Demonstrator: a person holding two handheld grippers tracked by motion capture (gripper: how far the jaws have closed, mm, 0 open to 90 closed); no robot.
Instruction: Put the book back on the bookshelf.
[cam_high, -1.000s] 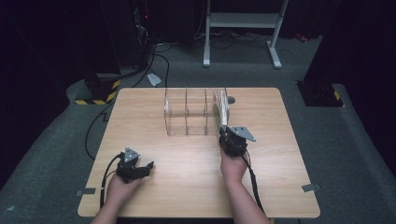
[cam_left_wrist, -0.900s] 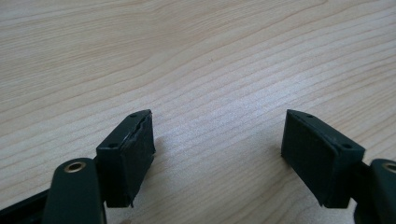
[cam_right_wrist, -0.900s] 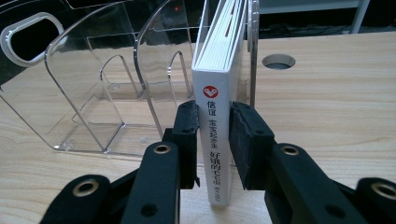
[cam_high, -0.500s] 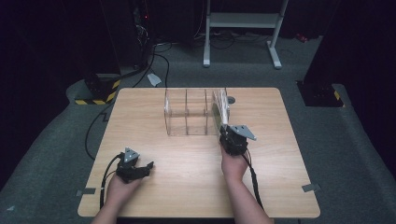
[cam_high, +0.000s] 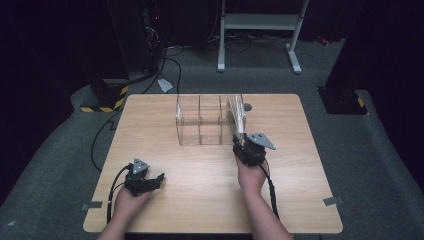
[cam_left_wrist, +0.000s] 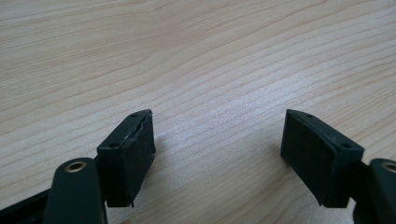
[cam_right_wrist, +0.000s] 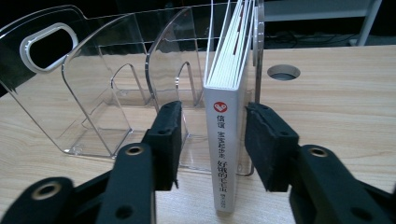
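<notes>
R gripper (cam_right_wrist: 212, 140) fingers just spreading off book (cam_right_wrist: 226, 140) in rack (cam_right_wrist: 93, 107), L gripper (cam_left_wrist: 217, 154) spread, empty

the book (cam_right_wrist: 227, 140) is a thin white volume standing upright on its lower edge, spine facing outward. the spine carries a small red round logo near the top and a column of dark printed characters below it. white page edges fan slightly above the spine. the book sits in the end compartment of the rack (cam_right_wrist: 93, 102), close against that compartment's outer wall, with its spine end projecting past the rack's open front. seen from the high view, the book (cam_high: 235, 120) occupies the rack's (cam_high: 200, 120) rightmost compartment.

the rack is clear acrylic, with curved dividers and a cut-out handle in its far end wall.
</notes>
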